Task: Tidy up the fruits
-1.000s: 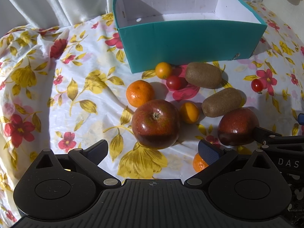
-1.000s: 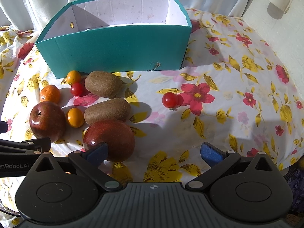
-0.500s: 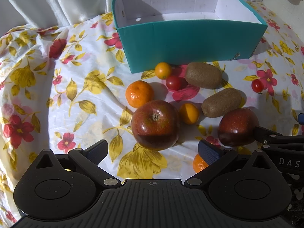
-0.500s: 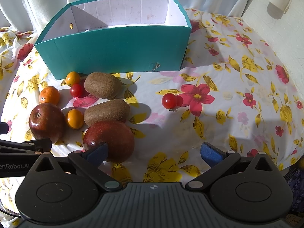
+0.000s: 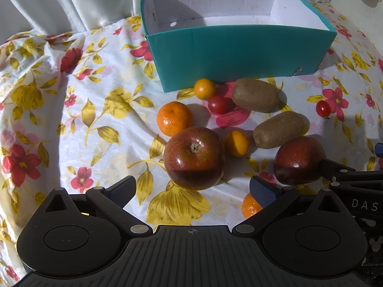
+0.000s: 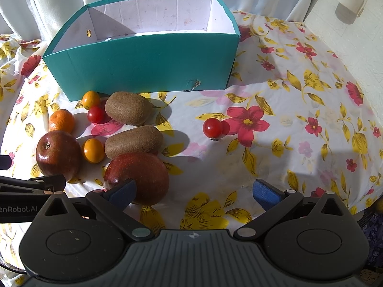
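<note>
Nothing on the cloth had shifted since the earlier frames; both claws had only edged a little nearer the fruit. The near apple (image 5: 195, 156) lay just ahead of the left gripper (image 5: 191, 191), in line with the gap between its wide-spread, empty fingers. The second apple (image 6: 136, 178) sat just in front of the right gripper (image 6: 194, 191), against its left finger, whose blue pad overlapped the fruit in that view; this claw was also spread wide and held nothing. Beyond the apples lay two kiwis (image 5: 278, 134) (image 5: 256, 95), a mandarin (image 5: 174, 118), two small orange fruits (image 5: 237, 143) (image 5: 204, 89) and a cherry tomato (image 5: 217, 104). Another mandarin (image 5: 250, 206) was half hidden behind the left claw's right finger. A lone cherry tomato (image 6: 212, 128) lay well ahead of the right claw, apart from the cluster. Farthest off stood the teal box (image 5: 239, 55), open and empty, on the flowered tablecloth (image 5: 71, 119), with a white curtain (image 5: 71, 0) behind.
</note>
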`<state>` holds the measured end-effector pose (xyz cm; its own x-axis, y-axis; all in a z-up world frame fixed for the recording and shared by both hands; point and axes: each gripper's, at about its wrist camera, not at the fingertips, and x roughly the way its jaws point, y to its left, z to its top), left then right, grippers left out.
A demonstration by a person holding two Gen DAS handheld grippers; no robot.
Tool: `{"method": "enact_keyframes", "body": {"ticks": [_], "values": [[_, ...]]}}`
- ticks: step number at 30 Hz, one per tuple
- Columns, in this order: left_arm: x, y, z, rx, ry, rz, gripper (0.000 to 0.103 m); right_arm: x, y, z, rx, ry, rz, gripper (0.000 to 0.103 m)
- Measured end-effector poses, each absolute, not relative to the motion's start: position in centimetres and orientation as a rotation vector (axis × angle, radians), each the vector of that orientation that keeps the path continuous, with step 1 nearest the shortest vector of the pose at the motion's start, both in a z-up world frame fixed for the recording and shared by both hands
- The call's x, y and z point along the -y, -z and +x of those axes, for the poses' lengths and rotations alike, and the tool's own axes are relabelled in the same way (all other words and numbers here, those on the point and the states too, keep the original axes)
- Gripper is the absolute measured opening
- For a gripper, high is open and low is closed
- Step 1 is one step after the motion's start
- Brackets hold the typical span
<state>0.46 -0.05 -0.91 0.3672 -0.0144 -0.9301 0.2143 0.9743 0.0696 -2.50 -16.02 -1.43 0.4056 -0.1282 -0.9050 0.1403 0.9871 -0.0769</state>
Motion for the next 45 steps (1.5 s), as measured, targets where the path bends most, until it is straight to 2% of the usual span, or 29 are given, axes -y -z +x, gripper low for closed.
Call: {"method": "enact_keyframes", "body": {"ticks": [30, 36, 42, 45], "values": [[-0.6, 0.9, 0.8, -1.181, 0.192, 0.120, 0.103, 16.4, 1.3, -2.5, -1.117, 0.165, 0.036, 0.103], [-1.2, 0.6, 0.4, -1.092, 0.206, 0.070, 0.103, 16.3, 1.0, -3.6, -0.983, 0.095, 0.018, 0.103], [-1.9, 0.6, -1.0, -0.929, 0.222, 0.088, 0.103, 16.0, 1.4, -6.5, -0.701, -0.027, -0.055, 0.103], [-2.3, 1.2, -2.3, -0.821, 0.188, 0.092, 0.103, 15.9, 2.3, -6.5, -0.719, -0.088, -0.045, 0.103]]}}
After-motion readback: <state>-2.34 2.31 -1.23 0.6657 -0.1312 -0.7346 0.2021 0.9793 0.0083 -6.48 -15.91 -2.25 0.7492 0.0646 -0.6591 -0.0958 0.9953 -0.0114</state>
